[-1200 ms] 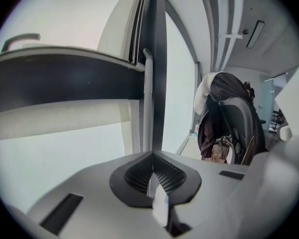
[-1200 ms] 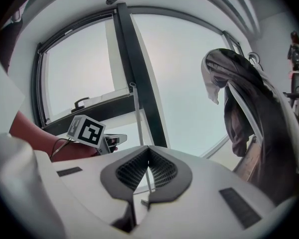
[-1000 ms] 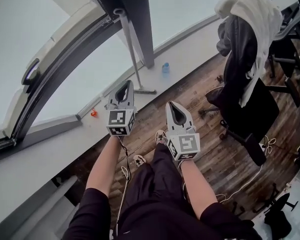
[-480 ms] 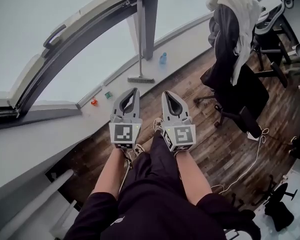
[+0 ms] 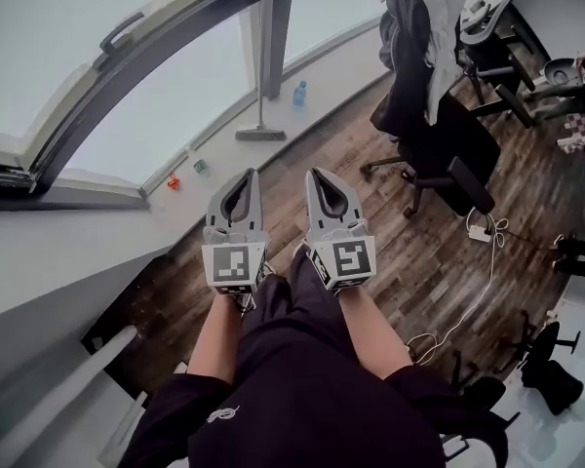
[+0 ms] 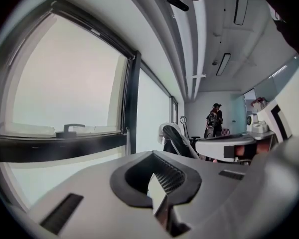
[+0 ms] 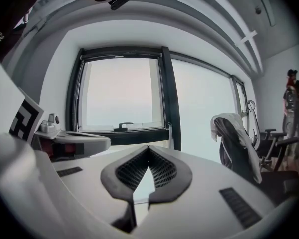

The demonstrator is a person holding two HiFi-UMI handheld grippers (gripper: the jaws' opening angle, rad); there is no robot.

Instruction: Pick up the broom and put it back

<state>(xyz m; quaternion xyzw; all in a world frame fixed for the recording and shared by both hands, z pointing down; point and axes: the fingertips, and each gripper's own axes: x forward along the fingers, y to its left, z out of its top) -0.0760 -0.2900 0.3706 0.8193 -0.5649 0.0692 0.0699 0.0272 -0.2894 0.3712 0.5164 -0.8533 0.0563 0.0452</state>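
The broom [image 5: 260, 133] stands with its head on the floor by the window sill and its pale handle [image 5: 264, 47] leaning on the dark window pillar. Nothing holds it. My left gripper [image 5: 248, 173] and right gripper [image 5: 315, 172] are side by side in front of me, pointing towards the window, well short of the broom. Both are shut and empty. The left gripper view shows the shut left gripper [image 6: 151, 156] with the handle [image 6: 127, 138] far ahead. The right gripper view shows the shut right gripper [image 7: 148, 148] and the handle [image 7: 170, 133] by the pillar.
A black office chair [image 5: 439, 144] draped with a white garment stands to the right of the broom. A blue bottle [image 5: 299, 94] and small orange [image 5: 173, 182] and green [image 5: 201, 166] items sit on the sill. A white cable [image 5: 486, 261] lies on the wooden floor. A person [image 6: 214, 119] stands far off.
Both grippers have risen and drawn closer together. The broom stays leaning on the pillar and now sits higher and further away in the head view.
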